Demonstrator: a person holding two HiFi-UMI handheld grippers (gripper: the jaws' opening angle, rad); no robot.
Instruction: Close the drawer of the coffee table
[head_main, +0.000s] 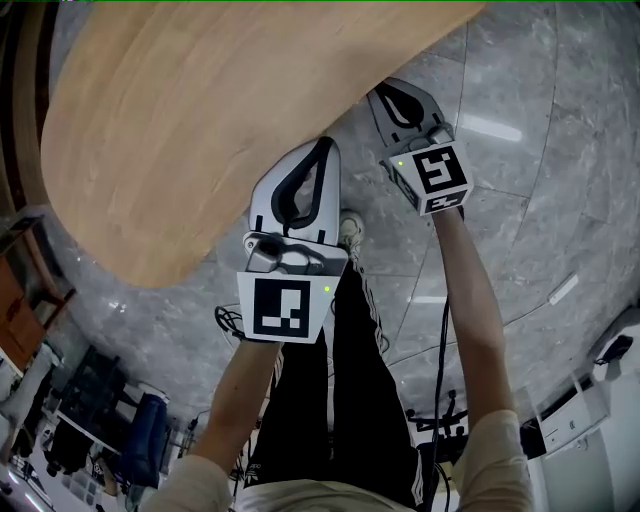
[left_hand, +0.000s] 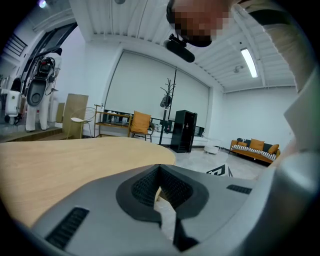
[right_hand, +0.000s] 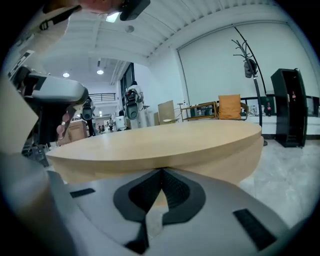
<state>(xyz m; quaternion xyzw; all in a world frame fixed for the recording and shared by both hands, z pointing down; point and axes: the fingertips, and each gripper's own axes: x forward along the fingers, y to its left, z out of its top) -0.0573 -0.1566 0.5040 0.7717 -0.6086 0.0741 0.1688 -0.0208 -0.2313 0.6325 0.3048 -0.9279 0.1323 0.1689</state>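
Observation:
The oval, light-wood coffee table (head_main: 180, 120) fills the upper left of the head view. No drawer front shows in any view. My left gripper (head_main: 325, 145) hovers at the table's near right edge, its jaws closed tip to tip with nothing between them. In the left gripper view the left gripper (left_hand: 159, 167) looks level across the table top (left_hand: 60, 160). My right gripper (head_main: 380, 93) is further right, over the floor beside the table, also shut and empty. In the right gripper view the right gripper (right_hand: 161, 171) faces the table's rounded side (right_hand: 200, 160), just below the top.
Grey marble floor (head_main: 520, 200) lies to the right of the table. The person's legs and a shoe (head_main: 350, 232) stand under the grippers. An orange chair (left_hand: 141, 125), a black cabinet (left_hand: 183, 131), a coat stand (left_hand: 168, 107) and a sofa (left_hand: 254, 150) stand beyond the table.

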